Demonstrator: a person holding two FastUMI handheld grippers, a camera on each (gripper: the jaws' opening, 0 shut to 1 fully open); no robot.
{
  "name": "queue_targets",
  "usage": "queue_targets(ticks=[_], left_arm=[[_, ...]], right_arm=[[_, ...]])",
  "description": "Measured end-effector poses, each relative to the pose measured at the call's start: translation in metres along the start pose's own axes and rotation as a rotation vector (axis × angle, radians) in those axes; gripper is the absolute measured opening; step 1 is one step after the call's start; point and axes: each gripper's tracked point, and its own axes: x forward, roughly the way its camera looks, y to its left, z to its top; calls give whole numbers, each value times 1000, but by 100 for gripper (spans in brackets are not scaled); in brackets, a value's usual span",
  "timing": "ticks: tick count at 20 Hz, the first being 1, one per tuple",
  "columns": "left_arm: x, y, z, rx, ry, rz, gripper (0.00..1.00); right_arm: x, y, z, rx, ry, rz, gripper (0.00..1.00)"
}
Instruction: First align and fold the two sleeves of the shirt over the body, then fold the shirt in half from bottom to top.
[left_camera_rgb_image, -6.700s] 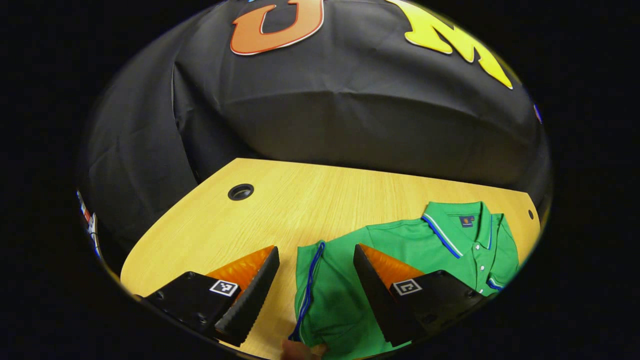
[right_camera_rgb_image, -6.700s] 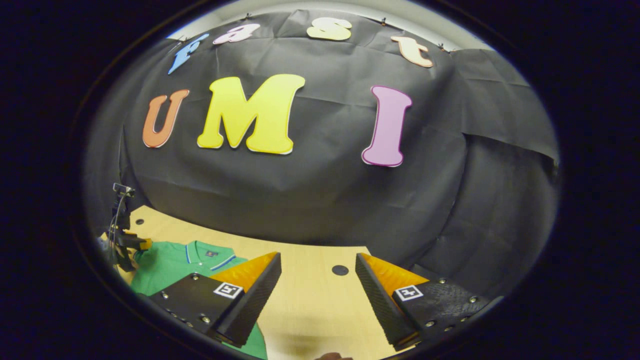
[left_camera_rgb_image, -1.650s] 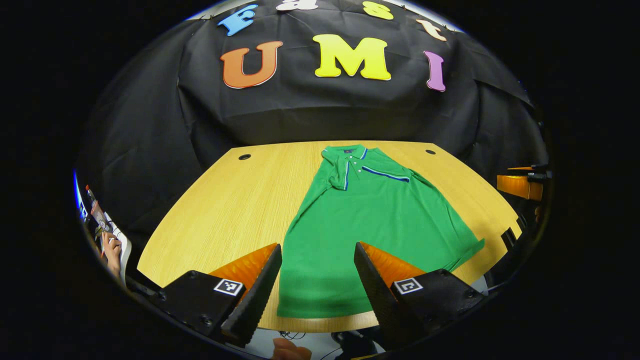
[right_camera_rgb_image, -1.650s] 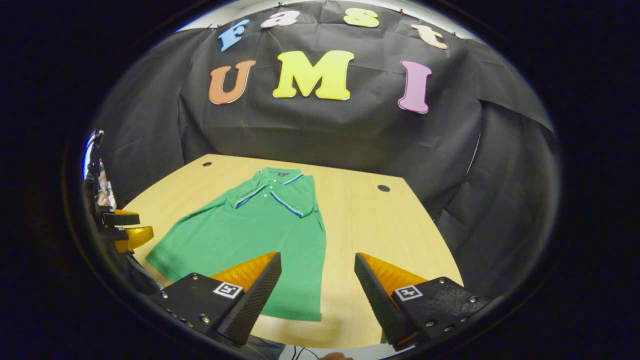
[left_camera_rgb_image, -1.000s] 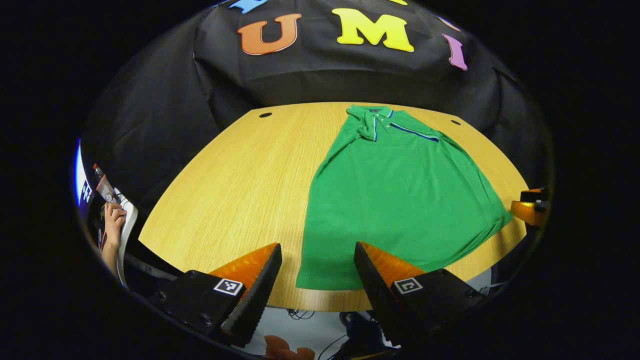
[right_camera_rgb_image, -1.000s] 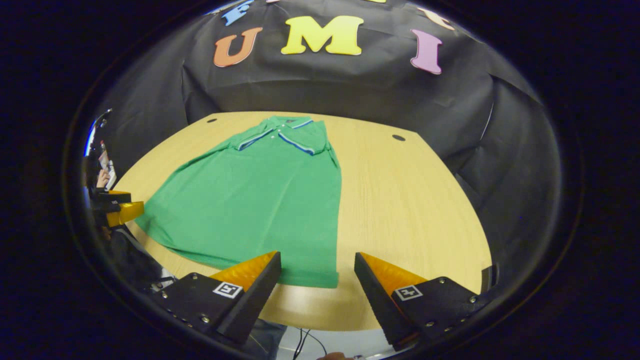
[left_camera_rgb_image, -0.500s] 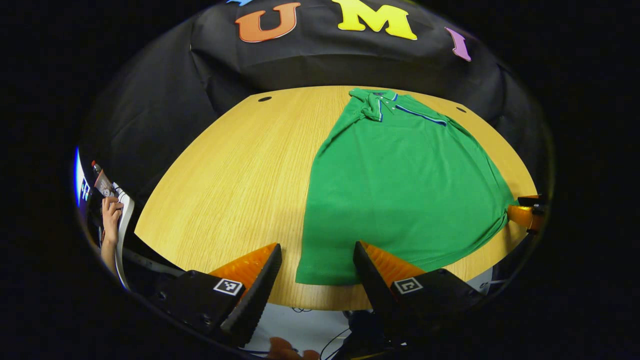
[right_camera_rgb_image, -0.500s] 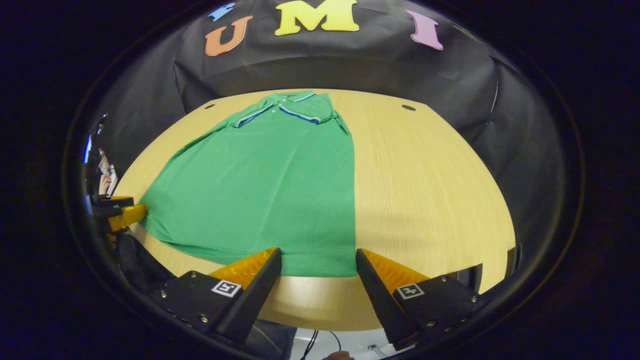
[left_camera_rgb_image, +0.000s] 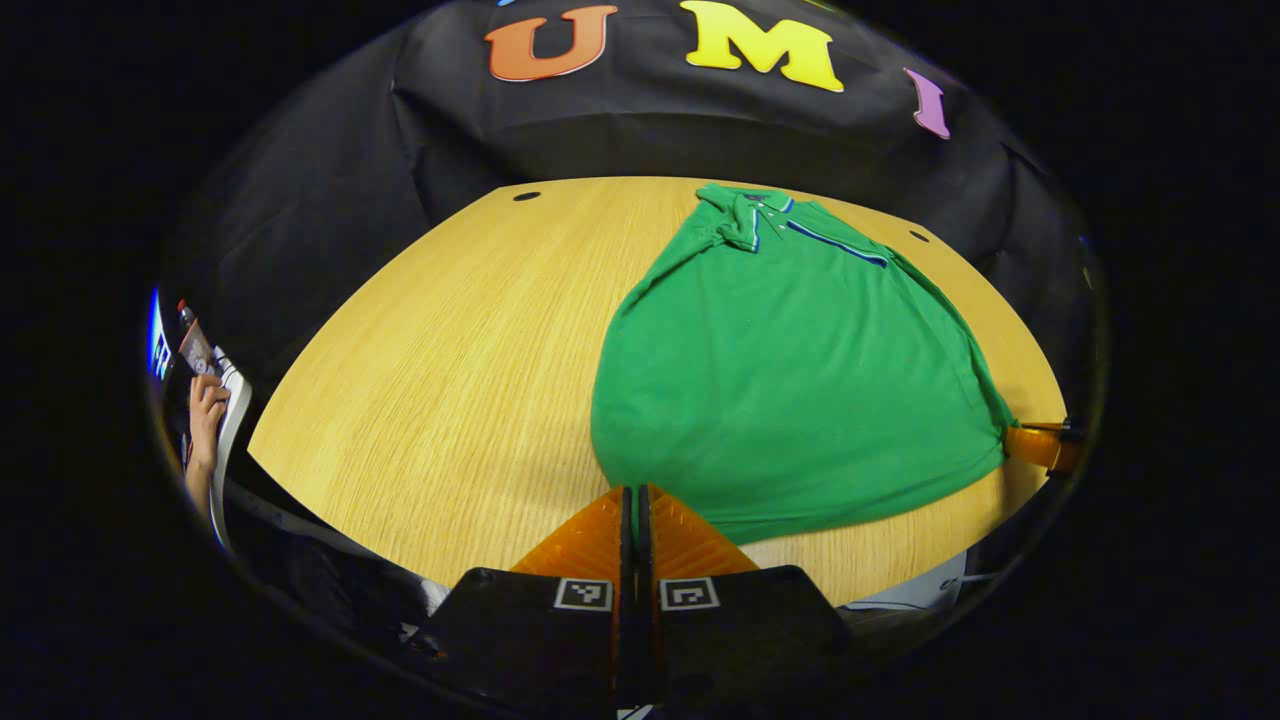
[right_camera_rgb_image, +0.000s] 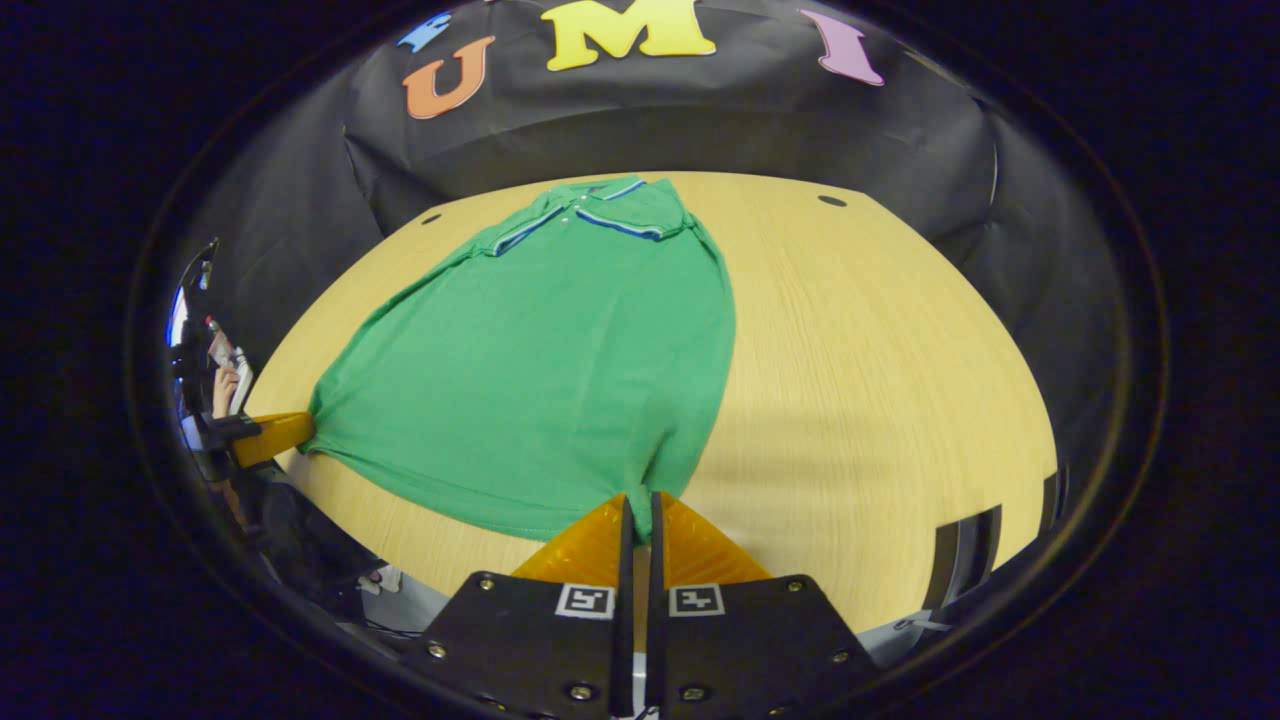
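Shirt lies flat on the surface with its long axis running away from us, collar far, and we have both the left hand-held gripper and right hand-held gripper pinching its near hem corners

From my station I see a light wooden tabletop with a curved near edge and fine grain. Two dark round holes sit near its far edge, one toward the far left corner and one toward the far right. At the left margin, someone's hand rests on a white device, too small to identify.
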Motion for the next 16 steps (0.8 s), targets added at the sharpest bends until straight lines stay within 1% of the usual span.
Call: queue_targets(ticks=[1,2,5,10,13,14,16], left_arm=[[1,0,0,-14,7,-3,4],[1,-2,1,-31,17,-14,3],[2,-3,2,-40,47,-45,3],[0,-10,8,-69,75,-92,3],[-2,-12,25,-113,68,-117,3],[-3,-11,31,-124,63,-121,3],[-4,-10,47,-128,50,-126,3]], right_arm=[[0,2,0,-1,8,4,2],[0,3,2,9,15,11,4],[1,2,6,50,18,23,2],[-4,3,20,51,0,14,1],[-8,2,37,69,-14,12,2],[-9,2,43,71,-19,11,1],[-11,4,57,79,-34,18,1]])
